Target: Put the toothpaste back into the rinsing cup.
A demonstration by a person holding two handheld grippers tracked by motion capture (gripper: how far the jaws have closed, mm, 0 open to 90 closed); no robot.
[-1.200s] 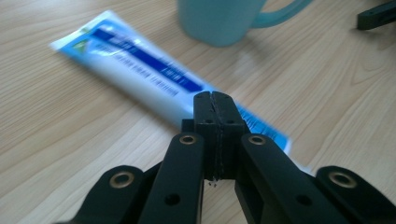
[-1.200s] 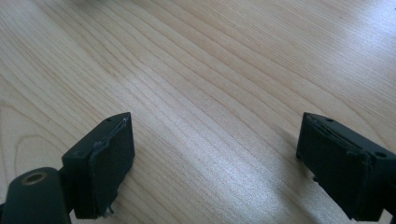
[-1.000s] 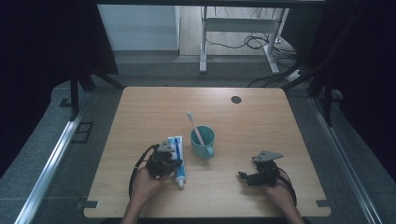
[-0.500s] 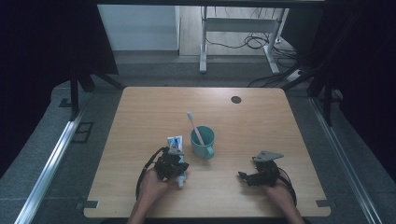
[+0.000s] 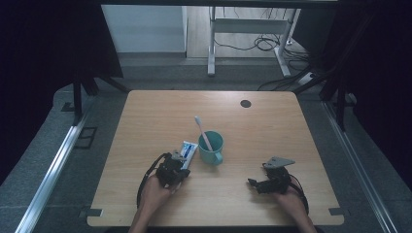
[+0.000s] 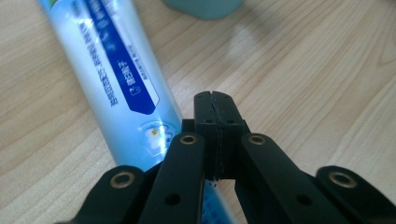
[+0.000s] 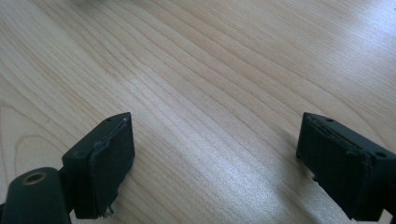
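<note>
On the wooden table [image 5: 145, 116] lie one toothpaste tube [image 5: 188, 148], one teal mug [image 5: 212, 148] and one white toothbrush [image 5: 203, 133]; two grippers work at the near side.

The left gripper [image 5: 171, 170] sits at the near left, over the near end of the tube. Its jaws are pressed together with nothing between them, just to the right of the tube [image 6: 121, 79], which lies flat on the wood with its far end beside the mug.

The mug stands upright just right of the tube, near the table's middle, handle toward the near edge. The toothbrush stands in it, leaning to the far left.

The right gripper [image 5: 255, 184] rests at the near right, well apart from the mug, jaws spread wide over bare wood [image 7: 210, 93].

The far half of the table and the right side are open; a dark round hole [image 5: 245, 103] sits near the far edge.
</note>
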